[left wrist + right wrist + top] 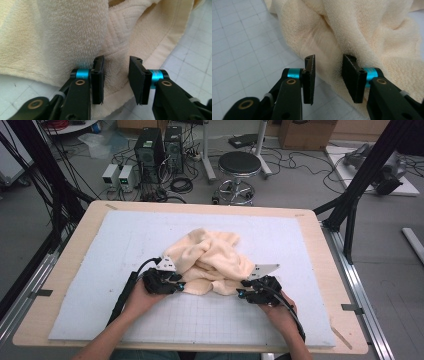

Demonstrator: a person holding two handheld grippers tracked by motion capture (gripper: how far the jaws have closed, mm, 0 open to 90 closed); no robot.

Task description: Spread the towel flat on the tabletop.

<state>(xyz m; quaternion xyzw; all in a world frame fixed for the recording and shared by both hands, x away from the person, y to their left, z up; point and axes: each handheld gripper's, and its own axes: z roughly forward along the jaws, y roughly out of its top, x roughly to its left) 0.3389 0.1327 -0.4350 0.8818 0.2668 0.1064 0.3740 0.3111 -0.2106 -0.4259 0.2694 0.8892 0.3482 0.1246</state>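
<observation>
While both forearms are being stretched in from the near edge, the left gripper [181, 285] and right gripper [241, 293] are being held unclenched against the towel [210, 260].

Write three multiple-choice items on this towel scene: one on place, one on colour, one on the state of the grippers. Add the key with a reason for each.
1. Where does the towel lie?
A. crumpled on the white grid mat
B. on the stool
C. hanging off the table edge

2. What colour is the towel?
A. blue
B. cream
C. grey

3. How do the jaws of the left gripper and the right gripper stand?
A. both shut on cloth
B. one open, one shut
C. both open, with towel between or just behind them

Key: 1 A, the high view shows it bunched mid-mat; 2 B, all views show pale cream terry; 3 C, each gripper view shows a clear gap between the jaws.
</observation>
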